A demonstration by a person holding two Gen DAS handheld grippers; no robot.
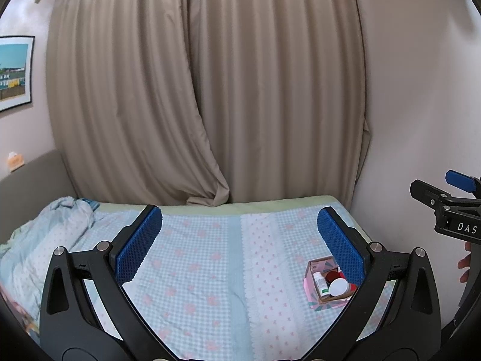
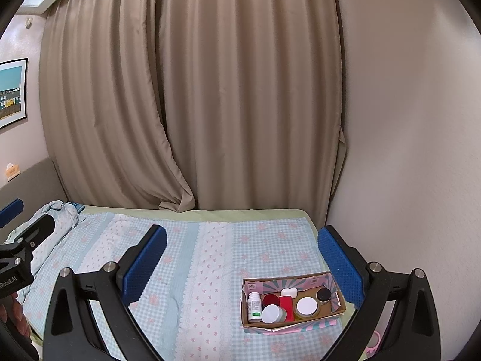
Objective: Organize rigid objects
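Observation:
A low cardboard box (image 2: pixel 312 281) with a pink patterned outside lies on the bed at the right. It holds a white pill bottle (image 2: pixel 253 302), a white-lidded jar on its side (image 2: pixel 273 313), a red box (image 2: pixel 286 307), a white-lidded round jar (image 2: pixel 306 306), a black-lidded jar (image 2: pixel 323 294) and other small items. The box also shows in the left wrist view (image 1: pixel 318 266), partly behind a finger. My right gripper (image 2: pixel 240 240) is open and empty above the bed, behind the box. My left gripper (image 1: pixel 239 225) is open and empty, left of the box.
The bed carries a blue checked quilt (image 2: pixel 192 270) with pink flowers. A crumpled blanket (image 1: pixel 45 234) lies at its left end. Beige curtains (image 2: pixel 210 90) hang behind, a wall (image 2: pixel 405 150) runs close on the right, and a framed picture (image 1: pixel 13 72) hangs at the left.

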